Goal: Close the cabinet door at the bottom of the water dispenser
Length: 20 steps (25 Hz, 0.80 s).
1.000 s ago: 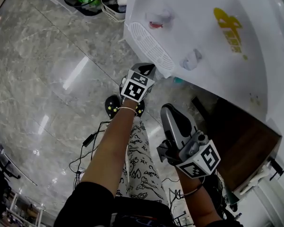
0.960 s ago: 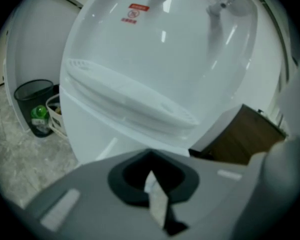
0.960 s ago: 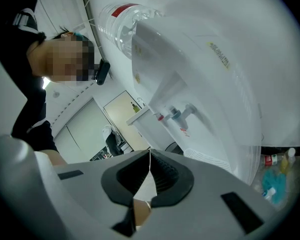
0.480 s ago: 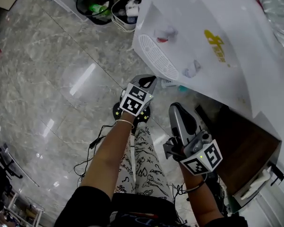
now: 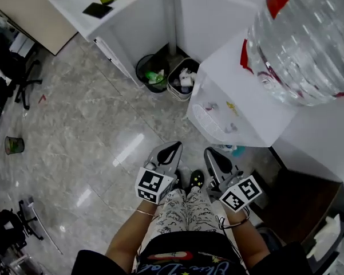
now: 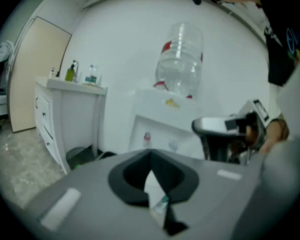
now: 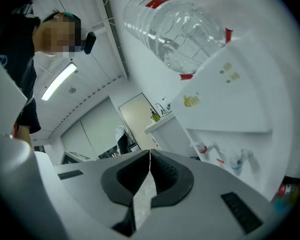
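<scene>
Both of my tools are empty. The left gripper point(image 5: 173, 146) has its 2 jaws pressed together at the tips, and its own view shows nothing between them. The right gripper point(image 5: 210, 152) is the same, jaws met and holding nothing. I hold both close in front of my body, side by side, pointing forward over the floor point(image 5: 86, 125).

The water dispenser point(image 5: 246, 105) stands ahead of me and to my right, with the big bottle point(image 5: 309, 39) on top. Its cabinet door must be at the very bottom, under the taps, but the body of the dispenser hangs over that part in the head view, and my grippers cover it in their own views. So I cannot tell if the door is open or how far.

A dark brown surface point(image 5: 300, 202) lies low, right of the dispenser; whether it belongs to the door I cannot say.

The door lies forward, right and well below both tools. The right gripper is the nearer one, so I judge that it should go down and push.
</scene>
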Motion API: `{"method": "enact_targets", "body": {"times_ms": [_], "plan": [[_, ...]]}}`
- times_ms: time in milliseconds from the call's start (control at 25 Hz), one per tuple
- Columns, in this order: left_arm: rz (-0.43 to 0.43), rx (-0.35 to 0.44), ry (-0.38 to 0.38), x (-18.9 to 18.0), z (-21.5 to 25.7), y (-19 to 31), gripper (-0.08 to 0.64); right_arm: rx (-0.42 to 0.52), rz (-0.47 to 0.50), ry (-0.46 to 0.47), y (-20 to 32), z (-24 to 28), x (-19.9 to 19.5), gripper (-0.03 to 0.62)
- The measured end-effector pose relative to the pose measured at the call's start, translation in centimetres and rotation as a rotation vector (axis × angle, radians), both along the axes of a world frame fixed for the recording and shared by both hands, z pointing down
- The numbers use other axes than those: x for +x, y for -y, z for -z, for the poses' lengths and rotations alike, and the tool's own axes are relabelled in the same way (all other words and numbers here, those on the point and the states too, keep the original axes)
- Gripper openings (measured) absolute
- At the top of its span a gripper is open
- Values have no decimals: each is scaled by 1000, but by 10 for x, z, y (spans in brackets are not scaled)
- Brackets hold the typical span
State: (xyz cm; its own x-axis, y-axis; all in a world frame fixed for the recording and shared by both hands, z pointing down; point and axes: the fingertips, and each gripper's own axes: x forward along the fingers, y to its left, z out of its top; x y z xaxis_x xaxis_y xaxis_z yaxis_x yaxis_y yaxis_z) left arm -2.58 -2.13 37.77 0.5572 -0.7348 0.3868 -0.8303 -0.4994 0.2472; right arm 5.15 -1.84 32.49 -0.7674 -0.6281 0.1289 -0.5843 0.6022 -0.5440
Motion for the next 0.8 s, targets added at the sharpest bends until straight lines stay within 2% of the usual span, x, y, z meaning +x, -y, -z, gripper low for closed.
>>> {"method": "enact_targets", "body": {"times_ms": [160, 320, 480, 560, 680, 800], "plan": [[67, 118, -29, -11, 100, -20, -3, 45, 69, 27, -10, 56, -17, 17], [153, 209, -53, -28, 161, -30, -3, 127, 160, 41, -19, 97, -38, 17], [192, 283, -81, -33, 190, -26, -3, 167, 216, 17, -25, 111, -45, 15], [181, 301, -85, -31, 200, -23, -3, 176, 226, -1, -28, 117, -46, 15], [152, 315, -92, -28, 210, -23, -3, 182, 213, -11, -32, 130, -45, 15], [145, 296, -120, -25, 204, -21, -3, 181, 190, 9, -29, 134, -39, 15]]}}
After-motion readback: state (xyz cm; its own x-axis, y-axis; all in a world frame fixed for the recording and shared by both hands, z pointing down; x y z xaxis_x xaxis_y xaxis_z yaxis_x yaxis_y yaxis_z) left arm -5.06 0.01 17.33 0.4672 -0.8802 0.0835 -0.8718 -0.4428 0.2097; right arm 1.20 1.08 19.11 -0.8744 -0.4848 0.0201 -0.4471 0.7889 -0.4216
